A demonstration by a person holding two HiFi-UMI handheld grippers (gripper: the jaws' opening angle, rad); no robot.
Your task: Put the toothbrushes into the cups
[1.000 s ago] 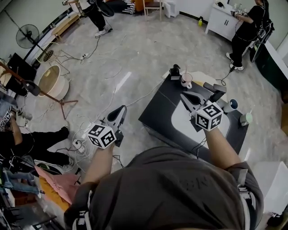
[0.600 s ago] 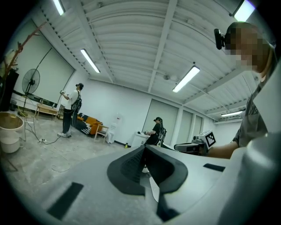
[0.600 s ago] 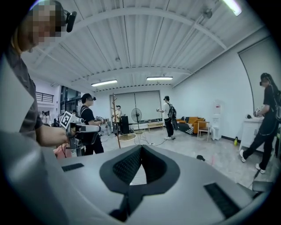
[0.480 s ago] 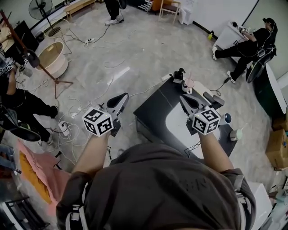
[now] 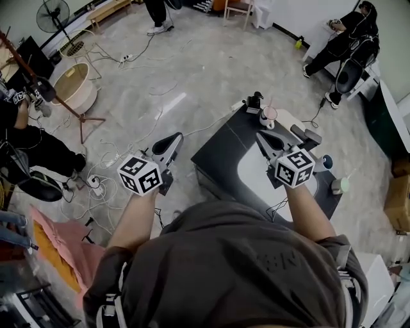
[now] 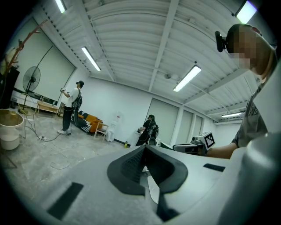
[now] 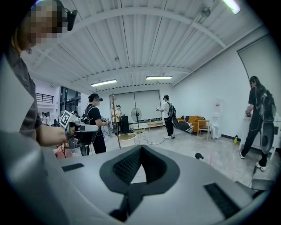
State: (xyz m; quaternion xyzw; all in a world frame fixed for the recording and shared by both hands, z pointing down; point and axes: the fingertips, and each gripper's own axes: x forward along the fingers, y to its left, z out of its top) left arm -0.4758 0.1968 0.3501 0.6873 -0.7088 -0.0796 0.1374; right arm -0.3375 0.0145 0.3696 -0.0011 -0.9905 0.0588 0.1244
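A low dark table (image 5: 221, 150) with a white mat (image 5: 256, 176) stands in front of me. At its far corner stand a black cup (image 5: 255, 100) and a pale cup (image 5: 268, 115) with a thin pink stick in it. A blue cup (image 5: 327, 161) and a green cup (image 5: 339, 186) stand at the right edge. My right gripper (image 5: 261, 136) hovers over the table, shut and empty (image 7: 140, 147). My left gripper (image 5: 174, 139) hangs over the floor left of the table, shut and empty (image 6: 144, 147). I cannot make out a loose toothbrush.
A grey device (image 5: 306, 136) lies on the table beyond the right gripper. Cables (image 5: 128, 150) run over the floor at left. A pale tub (image 5: 75, 95) and a fan (image 5: 54, 13) stand far left. People stand at the far side (image 5: 339, 41) and at left (image 5: 25, 138).
The head view has swung a little, and the person at the far right has moved. Both grippers keep their places and stay shut.
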